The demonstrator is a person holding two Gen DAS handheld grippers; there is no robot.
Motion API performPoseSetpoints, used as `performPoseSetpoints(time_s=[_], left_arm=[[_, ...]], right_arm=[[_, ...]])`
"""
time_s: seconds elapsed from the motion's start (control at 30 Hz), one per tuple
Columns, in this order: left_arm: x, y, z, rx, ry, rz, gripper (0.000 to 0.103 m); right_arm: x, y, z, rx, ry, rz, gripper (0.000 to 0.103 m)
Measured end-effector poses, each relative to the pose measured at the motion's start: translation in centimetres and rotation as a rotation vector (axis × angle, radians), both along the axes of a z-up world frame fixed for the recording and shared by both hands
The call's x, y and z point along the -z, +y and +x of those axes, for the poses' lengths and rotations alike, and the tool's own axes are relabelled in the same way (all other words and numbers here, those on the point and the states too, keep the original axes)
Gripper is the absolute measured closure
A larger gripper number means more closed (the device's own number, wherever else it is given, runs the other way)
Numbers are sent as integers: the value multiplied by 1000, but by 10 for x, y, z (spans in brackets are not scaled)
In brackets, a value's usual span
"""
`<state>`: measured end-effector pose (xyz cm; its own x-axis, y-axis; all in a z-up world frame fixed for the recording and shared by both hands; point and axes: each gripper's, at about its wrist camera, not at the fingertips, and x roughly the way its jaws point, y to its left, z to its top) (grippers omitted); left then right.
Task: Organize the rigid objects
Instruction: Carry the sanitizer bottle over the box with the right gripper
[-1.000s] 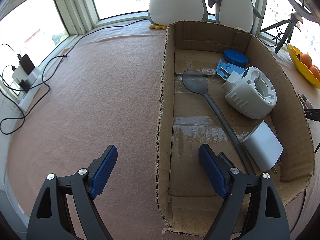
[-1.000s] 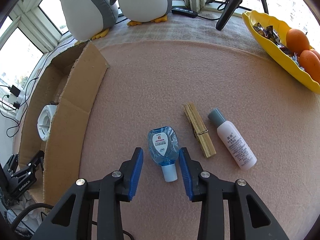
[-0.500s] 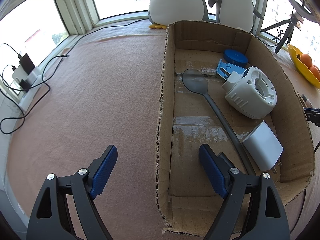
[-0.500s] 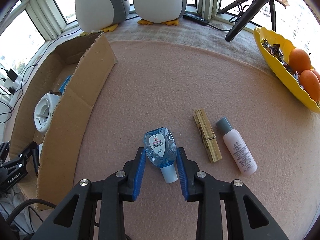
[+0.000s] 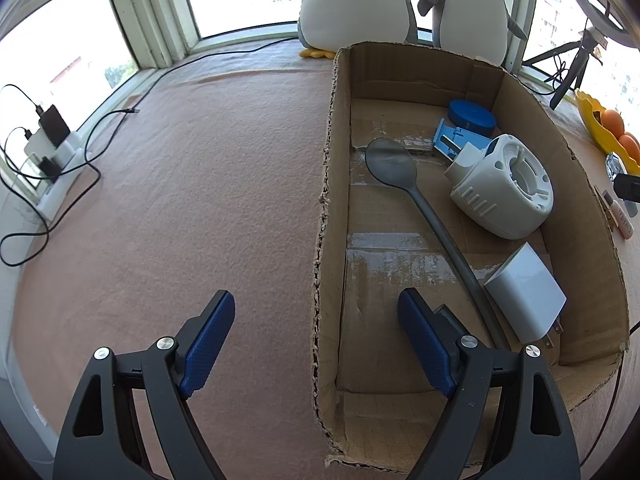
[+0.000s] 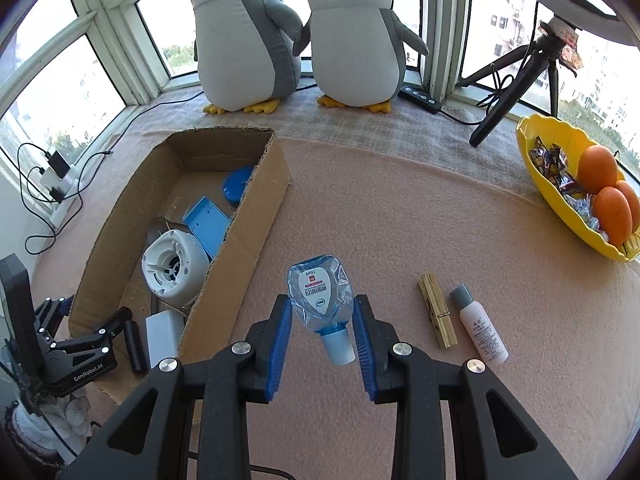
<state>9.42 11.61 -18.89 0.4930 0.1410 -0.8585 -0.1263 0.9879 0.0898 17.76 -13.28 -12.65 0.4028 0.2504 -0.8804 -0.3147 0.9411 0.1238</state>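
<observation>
My right claw [image 6: 322,328] pinched a small clear blue bottle [image 6: 321,292] between its blue pads, cap pointing back toward the camera, raised above the pink counter [image 6: 400,208]. Just to its right a wooden clothespin [image 6: 437,311] and a white bottle with a grey cap [image 6: 479,325] lay side by side on the counter. To the left stood the cardboard box [image 6: 240,256], which held a white round housing [image 5: 506,186], a grey spoon [image 5: 404,178], a white charger [image 5: 526,292], a blue disc [image 5: 472,114] and a blue plastic piece [image 5: 454,140]. My left claw [image 5: 316,336] hung spread wide and held nothing, straddling the box's near wall.
</observation>
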Motion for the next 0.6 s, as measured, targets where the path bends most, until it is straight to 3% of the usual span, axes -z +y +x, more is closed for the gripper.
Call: performPoseSetpoints(time_s=[0.27, 0.6], left_arm=[[0, -1, 1, 0, -4, -6, 18], [0, 2, 0, 0, -8, -17, 18]], right_arm=[[-28, 45, -5, -84, -40, 55, 75], [-35, 100, -2, -172, -38, 104, 75]])
